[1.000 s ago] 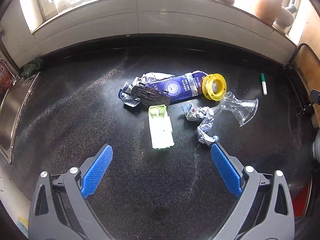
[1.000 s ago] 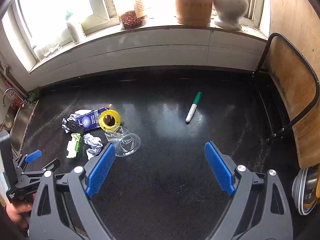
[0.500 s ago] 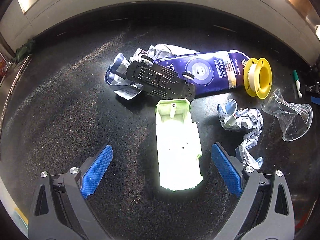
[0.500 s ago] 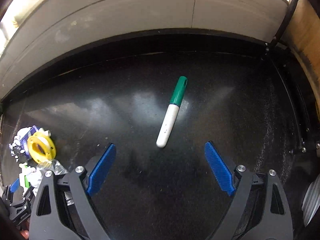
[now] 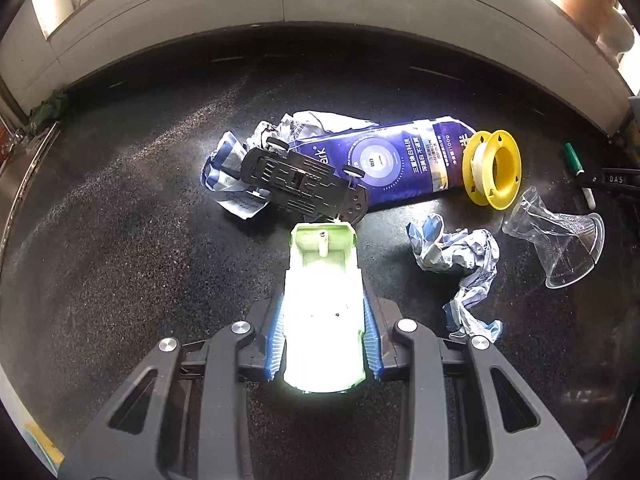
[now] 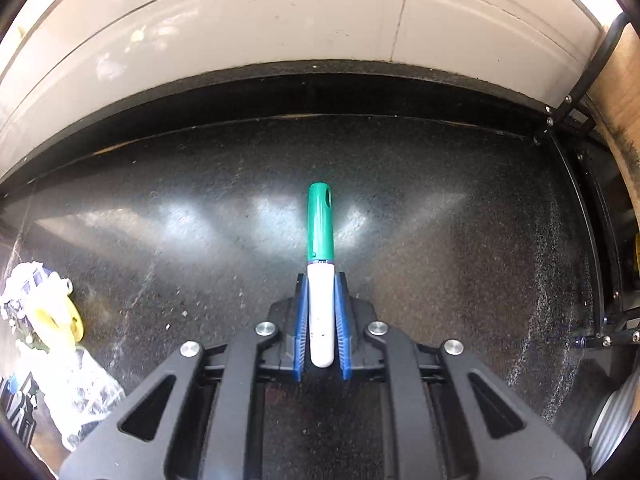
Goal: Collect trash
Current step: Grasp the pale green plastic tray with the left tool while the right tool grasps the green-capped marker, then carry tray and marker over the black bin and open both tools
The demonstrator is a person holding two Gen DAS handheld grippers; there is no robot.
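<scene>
My left gripper (image 5: pixel 324 340) is shut on a white and light-green toy car shell (image 5: pixel 323 308) lying on the black counter. Beyond it lie a black toy chassis (image 5: pixel 304 184), a blue pouch (image 5: pixel 384 164), a yellow spool (image 5: pixel 492 168), crumpled paper (image 5: pixel 460 256) and a clear plastic cup (image 5: pixel 560 244). My right gripper (image 6: pixel 321 320) is shut on a white marker with a green cap (image 6: pixel 321 264), which points away toward the wall. The marker also shows at the right edge of the left wrist view (image 5: pixel 574 164).
A white tiled wall (image 6: pixel 280 32) runs behind the black counter (image 6: pixel 440 240). A wooden board in a black rack (image 6: pixel 616 92) stands at the right. A sink edge (image 5: pixel 24 176) is at the left. The yellow spool (image 6: pixel 56 316) and cup (image 6: pixel 84 384) show at left.
Both grippers moved forward and down, then closed. The left one closed on the toy car shell, the right one on the marker.
</scene>
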